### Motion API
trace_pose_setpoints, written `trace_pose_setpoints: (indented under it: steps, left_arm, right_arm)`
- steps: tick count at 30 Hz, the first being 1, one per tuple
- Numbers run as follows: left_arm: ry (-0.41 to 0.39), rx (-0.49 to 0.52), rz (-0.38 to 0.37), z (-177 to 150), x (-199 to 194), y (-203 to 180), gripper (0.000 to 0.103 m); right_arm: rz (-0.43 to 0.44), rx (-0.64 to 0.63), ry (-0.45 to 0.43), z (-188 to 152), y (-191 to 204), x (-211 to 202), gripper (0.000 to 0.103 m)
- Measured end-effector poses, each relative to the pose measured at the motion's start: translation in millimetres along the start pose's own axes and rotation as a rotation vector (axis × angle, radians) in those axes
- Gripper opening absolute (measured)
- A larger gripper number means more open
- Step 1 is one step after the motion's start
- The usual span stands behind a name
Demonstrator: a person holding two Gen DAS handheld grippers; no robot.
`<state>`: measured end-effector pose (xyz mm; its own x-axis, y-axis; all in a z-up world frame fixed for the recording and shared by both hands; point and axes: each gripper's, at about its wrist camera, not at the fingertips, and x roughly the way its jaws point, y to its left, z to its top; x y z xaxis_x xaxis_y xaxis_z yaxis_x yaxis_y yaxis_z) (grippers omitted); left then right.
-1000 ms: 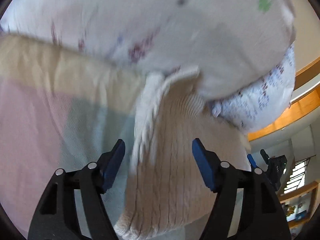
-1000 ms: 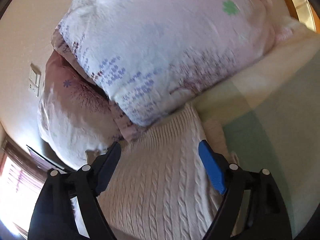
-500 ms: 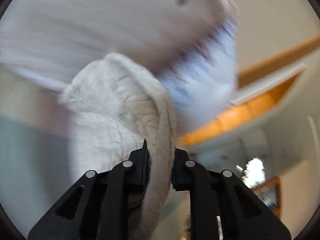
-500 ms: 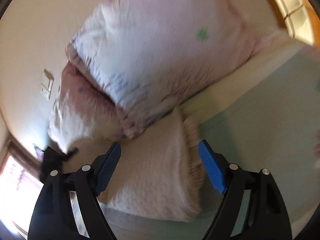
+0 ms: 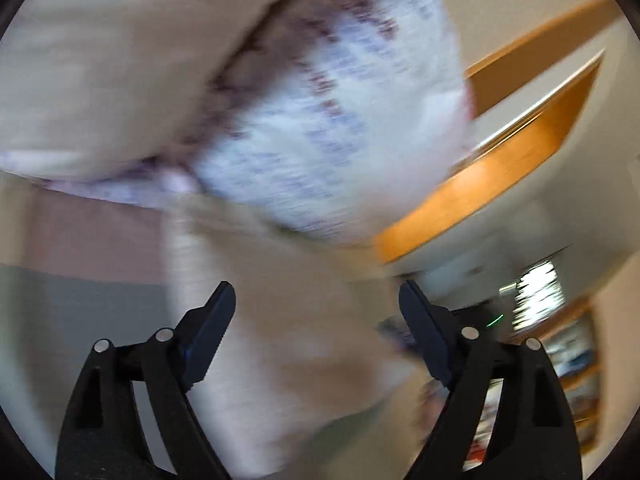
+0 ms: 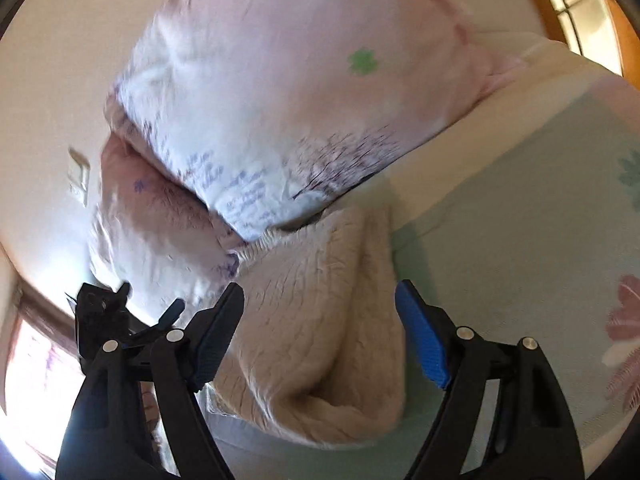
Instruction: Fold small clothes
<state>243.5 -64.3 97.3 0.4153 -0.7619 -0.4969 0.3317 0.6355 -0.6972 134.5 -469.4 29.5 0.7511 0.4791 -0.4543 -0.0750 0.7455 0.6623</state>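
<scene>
Item: cream knit garment (image 6: 320, 320), folded, long axis running away from my right gripper (image 6: 320, 312); nearer arm. Both jaws spread, empty; left gripper (image 5: 316, 312) likewise.

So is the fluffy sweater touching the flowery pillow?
Touching. The right wrist view shows the sweater with its ribbed edge pressed against the pillow's bottom corner.
</scene>
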Motion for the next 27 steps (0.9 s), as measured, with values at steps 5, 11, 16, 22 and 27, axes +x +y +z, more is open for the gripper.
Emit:
trace_pose_setpoints:
  steps: [5,11,16,22,27]
  left_arm:
    - [0.127,0.011,0.183,-21.5,35.4,14.7,0.084]
    - [0.209,0.023,0.243,-35.1,86.7,16.3,0.085]
    - [0.157,-0.024,0.199,-26.7,103.0,10.9,0.067]
    - [0.128,0.043,0.083,-32.2,33.1,17.7,0.038]
    - [0.008,0.201,0.32,-43.4,-49.4,31.5,0.052]
  right_arm:
    - [-0.075,0.077,0.182,10.0,-3.0,55.5,0.08]
    - [-0.083,0.105,0.24,5.7,-11.2,64.3,0.081]
    - [0.023,0.145,0.246,-4.5,-18.4,67.4,0.045]
    - [0.224,0.094,0.247,-29.4,24.2,62.0,0.038]
    - [0.185,-0.163,0.322,-70.9,97.5,110.8,0.043]
